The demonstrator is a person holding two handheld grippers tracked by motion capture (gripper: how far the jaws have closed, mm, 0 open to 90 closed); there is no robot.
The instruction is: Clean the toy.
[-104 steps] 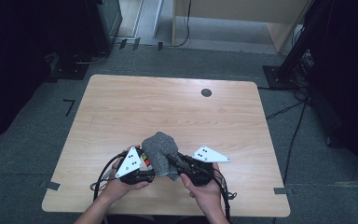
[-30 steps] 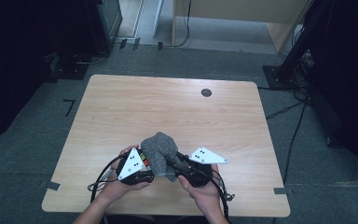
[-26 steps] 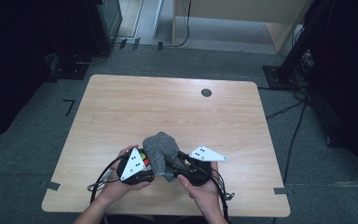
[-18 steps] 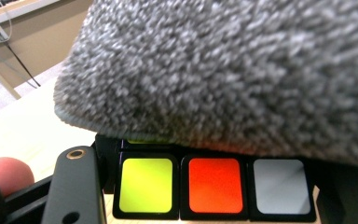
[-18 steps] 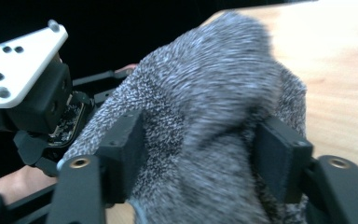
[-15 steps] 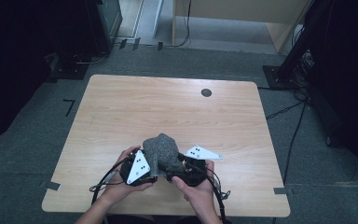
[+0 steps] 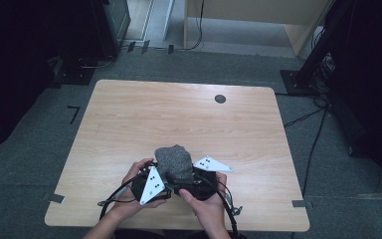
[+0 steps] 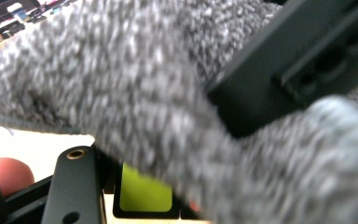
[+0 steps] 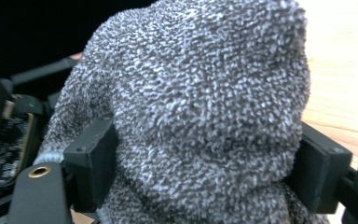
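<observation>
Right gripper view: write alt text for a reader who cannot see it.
A fuzzy grey sock bulges between the right gripper's two black fingers, which flank it on either side. Light wooden table shows at right, and the other gripper's dark body at left.

1. A light wooden table [image 7: 179, 114] is standing on grey carpet [image 7: 40, 164].
2. A pale wooden cabinet [image 7: 258, 12] is sitting beyond it.
3. Cables [image 7: 308, 117] are trailing across the floor at the right.
4. Darkness is covering both sides of the room.
</observation>
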